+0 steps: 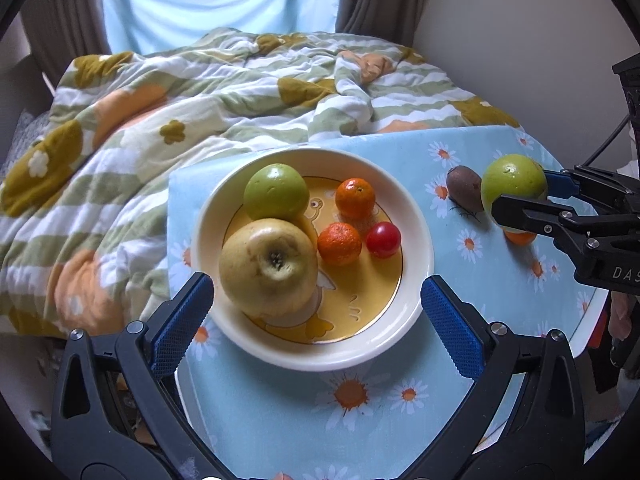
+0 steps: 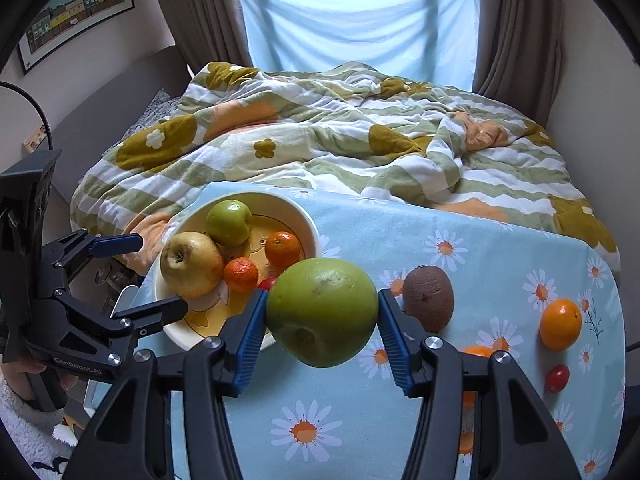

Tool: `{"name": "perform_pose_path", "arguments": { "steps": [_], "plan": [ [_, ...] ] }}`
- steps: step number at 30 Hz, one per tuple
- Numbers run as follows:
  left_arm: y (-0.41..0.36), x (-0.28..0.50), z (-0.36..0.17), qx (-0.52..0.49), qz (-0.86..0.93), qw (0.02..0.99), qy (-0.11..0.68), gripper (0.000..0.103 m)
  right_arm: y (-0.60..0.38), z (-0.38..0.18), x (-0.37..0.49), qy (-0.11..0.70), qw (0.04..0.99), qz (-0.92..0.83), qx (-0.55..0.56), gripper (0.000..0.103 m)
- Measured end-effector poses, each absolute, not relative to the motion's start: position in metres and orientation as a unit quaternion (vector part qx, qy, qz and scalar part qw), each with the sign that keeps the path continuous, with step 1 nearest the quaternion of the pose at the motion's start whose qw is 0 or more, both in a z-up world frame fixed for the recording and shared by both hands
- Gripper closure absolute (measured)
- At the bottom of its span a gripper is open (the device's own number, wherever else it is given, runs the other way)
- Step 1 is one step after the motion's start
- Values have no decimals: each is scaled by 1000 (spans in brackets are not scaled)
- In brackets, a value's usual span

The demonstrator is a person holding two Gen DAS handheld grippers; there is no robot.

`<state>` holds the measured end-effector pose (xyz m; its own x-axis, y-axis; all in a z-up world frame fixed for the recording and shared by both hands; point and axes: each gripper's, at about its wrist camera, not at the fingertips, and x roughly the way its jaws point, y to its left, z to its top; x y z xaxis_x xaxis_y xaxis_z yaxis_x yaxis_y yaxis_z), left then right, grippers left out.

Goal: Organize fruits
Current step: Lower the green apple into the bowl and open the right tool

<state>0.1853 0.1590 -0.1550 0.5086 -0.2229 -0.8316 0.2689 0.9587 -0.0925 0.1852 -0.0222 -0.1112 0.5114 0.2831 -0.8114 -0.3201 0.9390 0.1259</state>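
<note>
The right gripper [image 2: 322,322] is clamping a green apple [image 2: 322,312] between its blue pads, holding it above the daisy-print tablecloth [image 2: 460,216] just right of the bowl [image 2: 308,220]. The apple is roundish with no clear long axis; its brown blossom end is facing down and toward the camera.

The left gripper [image 1: 316,320] is hovering with jaws spread wide and nothing between them, straddling the near rim of the bowl [image 1: 416,208]. Inside the bowl a yellow apple [image 1: 270,266] is sitting at the near left, its blossom end tilting up, with another green apple [image 1: 276,192] behind it, two mandarins [image 1: 340,244] and a cherry tomato [image 1: 383,239] to the right; the bowl's near right floor is lying bare.

On the cloth, a kiwi [image 2: 428,298] is standing just right of the held apple, and an orange [image 2: 560,324] and a second tomato [image 2: 557,378] are lying farther right near the table's edge. A rumpled quilt [image 2: 320,140] is bordering the far side.
</note>
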Motion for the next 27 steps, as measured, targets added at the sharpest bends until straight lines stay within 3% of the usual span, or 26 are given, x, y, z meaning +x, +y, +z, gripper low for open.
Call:
{"name": "perform_pose_path", "arguments": {
  "steps": [27],
  "plan": [
    [185, 140, -196, -20, -51, 857, 512, 0, 46, -176, 200, 491, 812, 307, -74, 53]
  ]
}}
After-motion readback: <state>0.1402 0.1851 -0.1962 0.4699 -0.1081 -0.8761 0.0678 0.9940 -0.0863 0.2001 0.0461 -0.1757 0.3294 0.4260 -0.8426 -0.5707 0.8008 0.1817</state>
